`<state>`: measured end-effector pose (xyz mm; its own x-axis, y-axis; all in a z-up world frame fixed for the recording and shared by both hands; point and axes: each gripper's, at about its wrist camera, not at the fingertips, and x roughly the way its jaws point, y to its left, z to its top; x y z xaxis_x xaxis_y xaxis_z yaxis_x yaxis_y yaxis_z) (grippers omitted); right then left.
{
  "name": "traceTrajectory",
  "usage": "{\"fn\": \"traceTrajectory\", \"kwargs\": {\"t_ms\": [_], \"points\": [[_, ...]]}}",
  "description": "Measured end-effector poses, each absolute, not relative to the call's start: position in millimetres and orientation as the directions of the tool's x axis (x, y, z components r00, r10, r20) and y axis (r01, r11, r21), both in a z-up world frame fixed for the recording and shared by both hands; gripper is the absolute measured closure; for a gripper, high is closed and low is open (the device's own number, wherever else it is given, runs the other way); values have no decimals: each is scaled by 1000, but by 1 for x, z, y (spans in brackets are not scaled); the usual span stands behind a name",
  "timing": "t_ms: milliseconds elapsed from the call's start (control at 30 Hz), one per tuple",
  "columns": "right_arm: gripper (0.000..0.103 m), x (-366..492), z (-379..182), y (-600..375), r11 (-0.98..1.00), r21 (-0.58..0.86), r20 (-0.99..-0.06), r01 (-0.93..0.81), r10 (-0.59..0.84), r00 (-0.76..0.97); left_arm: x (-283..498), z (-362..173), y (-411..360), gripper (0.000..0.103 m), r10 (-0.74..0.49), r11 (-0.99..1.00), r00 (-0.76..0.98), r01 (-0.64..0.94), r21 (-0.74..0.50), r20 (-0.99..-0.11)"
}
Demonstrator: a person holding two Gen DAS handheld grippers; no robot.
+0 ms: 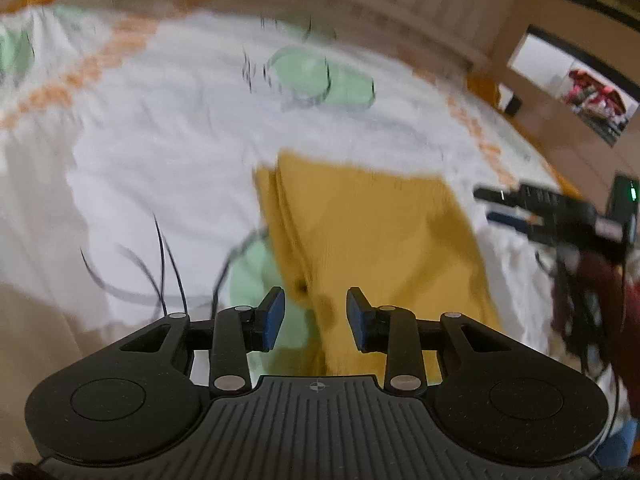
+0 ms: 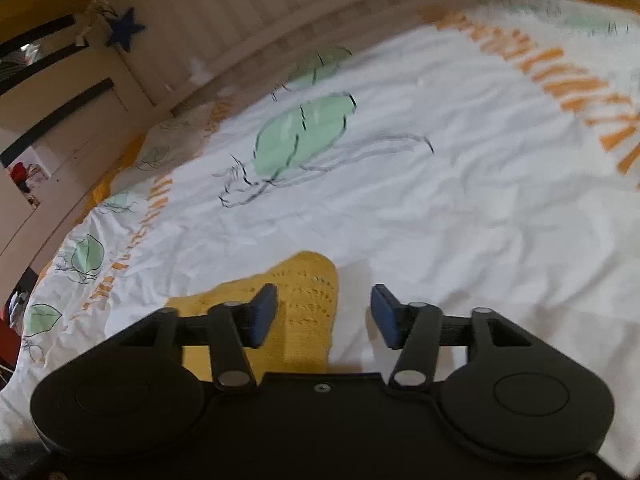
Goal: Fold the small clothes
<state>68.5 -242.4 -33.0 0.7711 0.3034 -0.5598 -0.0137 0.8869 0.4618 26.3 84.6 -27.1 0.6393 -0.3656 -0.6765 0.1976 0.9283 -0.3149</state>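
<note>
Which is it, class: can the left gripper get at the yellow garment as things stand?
Probably yes: the left gripper is open just over the yellow garment, with nothing between them.

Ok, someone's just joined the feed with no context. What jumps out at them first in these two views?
The mustard-yellow knit garment stands out first, lying on the white bedspread just ahead of both grippers. Next come the spread's green leaf prints and orange bands. Both the left gripper and the right gripper are open, with nothing between their blue-padded fingers; the right gripper also shows at the right edge of the left wrist view.
</note>
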Motion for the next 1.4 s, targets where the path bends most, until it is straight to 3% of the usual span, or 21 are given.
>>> {"fn": "traceTrajectory", "kwargs": {"t_ms": [300, 367, 567, 700, 800, 1000, 1133, 1233, 1400], "points": [[21, 50, -20, -211, 928, 360, -555, -98, 297, 777, 77, -15, 44, 50, -341, 940, 688, 239, -244, -640], [16, 49, -21, -202, 937, 327, -559, -119, 293, 776, 88, -21, 33, 50, -333, 943, 686, 252, -219, -646], [16, 52, -24, -182, 947, 276, -550, -165, 296, 781, 118, -44, 21, 50, -258, 966, 710, 186, -179, -655], [15, 58, -26, -177, 950, 257, -541, -176, 292, 789, 137, -63, 30, 48, -193, 981, 682, 128, -144, -706], [15, 64, -29, -174, 950, 251, -539, -185, 296, 788, 138, -73, 42, 43, -202, 979, 666, 112, -172, -718], [15, 73, -37, -167, 954, 223, -547, -203, 294, 784, 129, -76, 57, 42, -194, 978, 675, 77, -194, -712], [14, 87, -50, -163, 976, 160, -595, -148, 216, 774, 126, -76, 58, 42, -183, 979, 682, 60, -195, -708], [2, 101, -69, -171, 981, 177, -654, -75, 174, 736, 124, -77, 58, 42, -173, 981, 689, 53, -189, -704], [1, 98, -66, -177, 975, 213, -646, -65, 190, 739, 124, -73, 56, 42, -162, 983, 689, 51, -176, -707]]}}
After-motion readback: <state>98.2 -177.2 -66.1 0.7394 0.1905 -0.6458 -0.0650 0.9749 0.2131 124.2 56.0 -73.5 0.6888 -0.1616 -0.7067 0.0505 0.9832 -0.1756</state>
